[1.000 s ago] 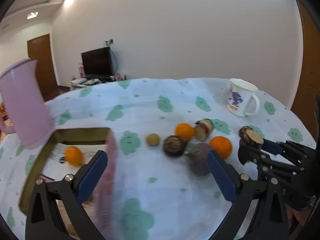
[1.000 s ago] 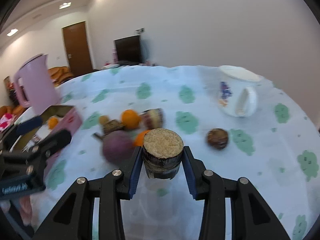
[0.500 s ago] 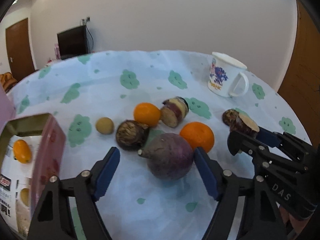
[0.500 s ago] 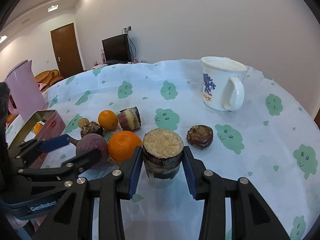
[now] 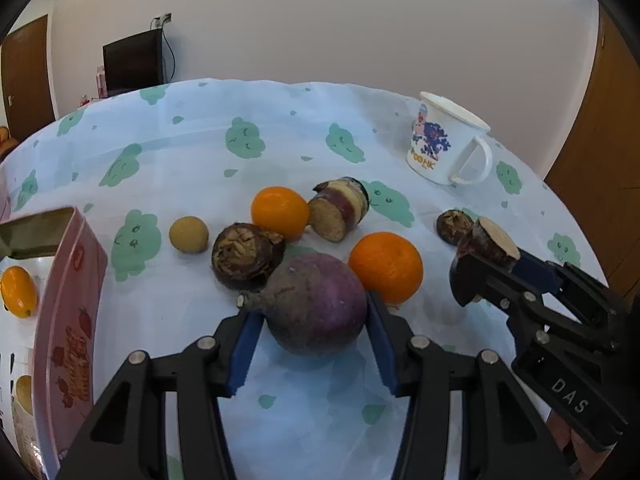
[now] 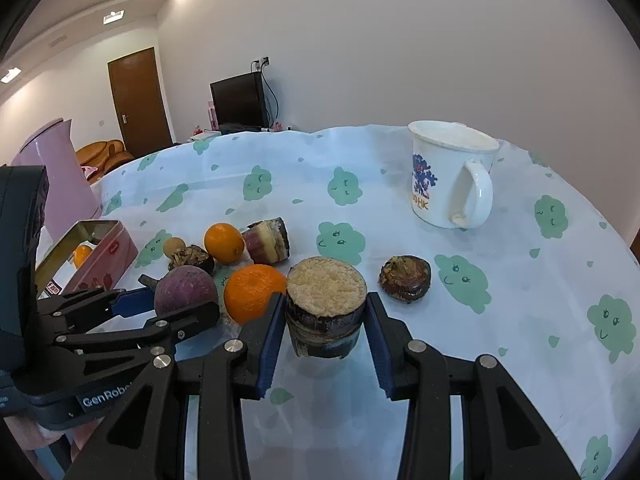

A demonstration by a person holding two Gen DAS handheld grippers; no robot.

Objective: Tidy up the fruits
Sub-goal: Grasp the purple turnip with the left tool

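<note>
Your left tool point(image 5: 314, 326) brackets the round purple beet point(image 5: 316, 304) on the counter, pads just beside it; grip unclear. Your right tool point(image 6: 325, 322) clamps the dark cut root chunk point(image 6: 326, 304), the orange tangerine point(image 6: 254, 292) at its 9 o'clock.

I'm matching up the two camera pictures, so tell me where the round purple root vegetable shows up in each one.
Left wrist: the purple root sits low and central, between the left claw fingers.
Right wrist: the same root lies left of centre, beside the nearer orange.
Shared landmark: the white mug, far right on the table.
</note>
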